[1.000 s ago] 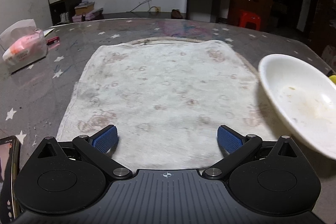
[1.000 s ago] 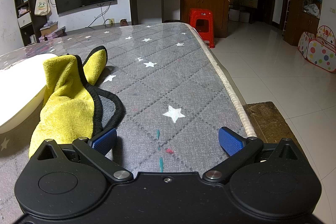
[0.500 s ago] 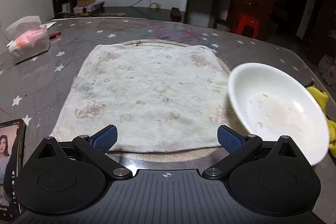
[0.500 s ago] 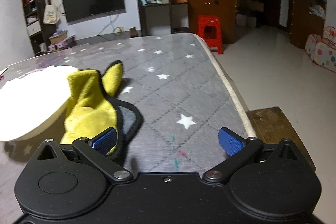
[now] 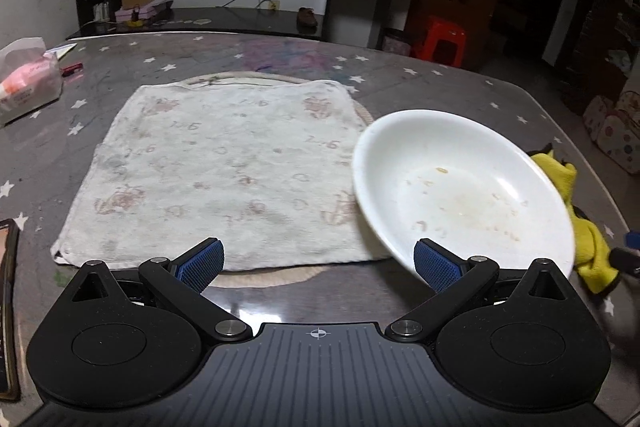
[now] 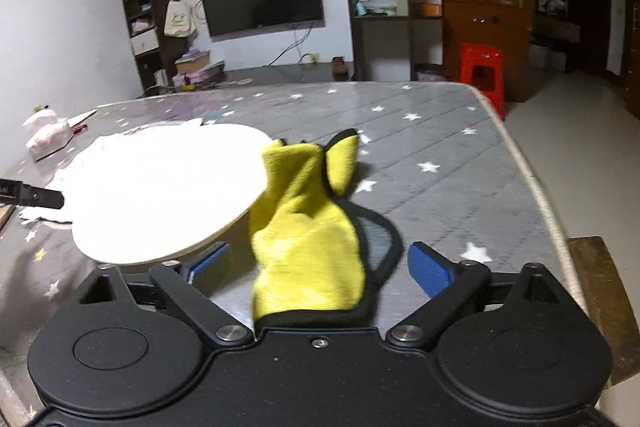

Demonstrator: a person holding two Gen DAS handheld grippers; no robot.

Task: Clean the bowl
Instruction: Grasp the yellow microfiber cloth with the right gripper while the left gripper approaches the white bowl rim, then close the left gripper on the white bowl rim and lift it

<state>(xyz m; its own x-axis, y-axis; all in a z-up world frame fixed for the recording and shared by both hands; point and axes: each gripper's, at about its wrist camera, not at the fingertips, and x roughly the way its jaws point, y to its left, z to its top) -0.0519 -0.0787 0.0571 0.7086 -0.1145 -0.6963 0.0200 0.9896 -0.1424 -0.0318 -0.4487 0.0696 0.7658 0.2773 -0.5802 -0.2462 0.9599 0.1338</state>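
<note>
Right tool (image 6: pixel 318 265) closing, yellow cloth (image 6: pixel 308 239) between pads, ungripped: pinch thick fold. Left tool (image 5: pixel 318 261) wide, empty; steady soiled bowl (image 5: pixel 460 195) rim.

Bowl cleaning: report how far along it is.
Done: nothing; the bowl still shows food smears. In hand: the right gripper, jaws closing, straddles the yellow cloth without pinching it. The left gripper is open near the bowl's rim. Left: gripping and wiping.

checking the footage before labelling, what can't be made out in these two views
- Left wrist view: dark phone cut off by the left edge; screen unreadable.
- Right wrist view: white ceramic bowl overexposed, inside unseen.
- Right wrist view: yellow microfibre cloth blurred, its near end hidden behind the gripper body.
</note>
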